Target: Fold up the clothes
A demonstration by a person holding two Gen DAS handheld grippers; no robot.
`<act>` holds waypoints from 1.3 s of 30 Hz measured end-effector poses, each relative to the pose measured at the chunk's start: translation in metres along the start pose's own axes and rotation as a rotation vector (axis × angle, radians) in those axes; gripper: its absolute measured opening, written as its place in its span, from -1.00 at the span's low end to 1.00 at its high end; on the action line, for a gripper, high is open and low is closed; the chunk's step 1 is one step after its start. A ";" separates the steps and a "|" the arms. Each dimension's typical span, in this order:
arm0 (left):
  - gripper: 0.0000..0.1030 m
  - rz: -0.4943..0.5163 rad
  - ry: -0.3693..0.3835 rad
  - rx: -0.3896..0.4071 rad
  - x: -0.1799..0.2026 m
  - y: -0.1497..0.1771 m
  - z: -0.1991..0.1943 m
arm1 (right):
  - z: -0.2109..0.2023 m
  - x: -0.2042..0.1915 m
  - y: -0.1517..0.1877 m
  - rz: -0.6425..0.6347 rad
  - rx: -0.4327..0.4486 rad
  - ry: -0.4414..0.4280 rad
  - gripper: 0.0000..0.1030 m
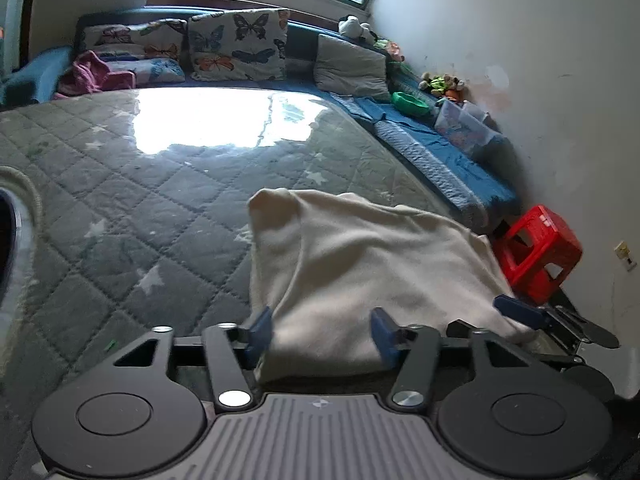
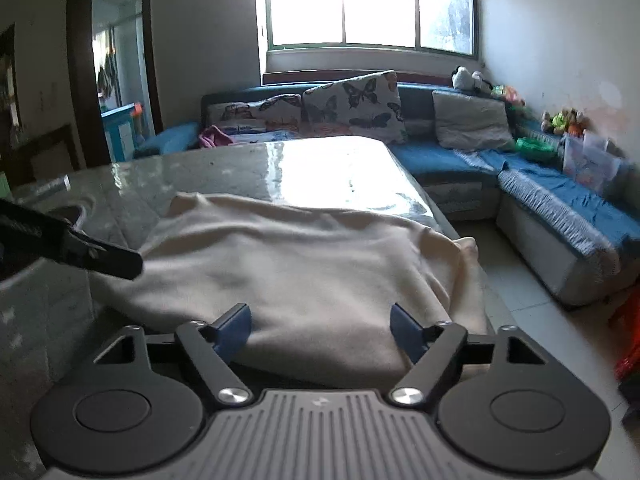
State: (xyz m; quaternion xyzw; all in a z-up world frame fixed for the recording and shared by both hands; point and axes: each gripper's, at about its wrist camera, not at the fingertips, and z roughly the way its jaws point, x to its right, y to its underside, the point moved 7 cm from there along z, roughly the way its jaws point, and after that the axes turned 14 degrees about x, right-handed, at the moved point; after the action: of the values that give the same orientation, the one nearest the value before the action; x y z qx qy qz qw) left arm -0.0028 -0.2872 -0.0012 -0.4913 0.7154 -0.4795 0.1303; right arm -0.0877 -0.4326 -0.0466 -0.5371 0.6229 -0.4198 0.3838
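Left wrist view has my left tongs (image 1: 320,330) spread wide, the near hem of the cream garment (image 1: 360,264) lying between the two blue pads with neither visibly pressing it, so I read them as released. My right tongs (image 2: 322,330) stand the same way over the same hem, also released. The garment lies on the desk (image 1: 120,184), at its near corner closest to the red stool (image 1: 536,254), and one side droops over the desk edge toward that stool. My worry: the desk top looks glossy, so if I close on only the top layer and pull, the cloth could slide and the overhang drag it off toward the stool; uneven pinches would skew the fold. Count: one garment, one desk, one red stool, two tongs, two butterfly cushions (image 1: 240,46) behind the desk.
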 end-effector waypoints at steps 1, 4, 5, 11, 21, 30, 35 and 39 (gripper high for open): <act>0.42 0.003 -0.009 -0.001 -0.001 0.002 -0.002 | -0.001 -0.002 0.001 -0.014 0.000 0.007 0.65; 0.57 -0.009 -0.014 -0.004 -0.005 0.008 -0.007 | -0.009 -0.005 -0.002 0.004 0.017 0.015 0.75; 0.68 -0.011 -0.017 -0.003 -0.006 0.009 -0.010 | -0.012 -0.006 -0.003 0.010 0.024 0.017 0.83; 1.00 0.001 -0.033 0.015 -0.009 0.018 -0.025 | -0.027 -0.015 -0.004 0.009 0.052 0.057 1.00; 1.00 0.017 -0.060 0.010 -0.016 0.030 -0.043 | -0.039 -0.025 0.009 0.056 -0.010 0.095 1.00; 1.00 0.048 -0.077 -0.006 -0.017 0.044 -0.054 | -0.055 -0.026 0.021 0.144 -0.026 0.114 1.00; 1.00 0.061 -0.071 -0.014 -0.016 0.051 -0.059 | -0.062 -0.026 0.024 0.144 -0.031 0.165 1.00; 1.00 0.065 -0.070 -0.019 -0.016 0.055 -0.063 | -0.067 -0.031 0.027 0.124 -0.035 0.193 1.00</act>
State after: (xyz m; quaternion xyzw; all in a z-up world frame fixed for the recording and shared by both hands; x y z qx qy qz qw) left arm -0.0679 -0.2355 -0.0186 -0.4855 0.7305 -0.4506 0.1662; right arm -0.1555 -0.3929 -0.0475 -0.4612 0.6962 -0.4339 0.3380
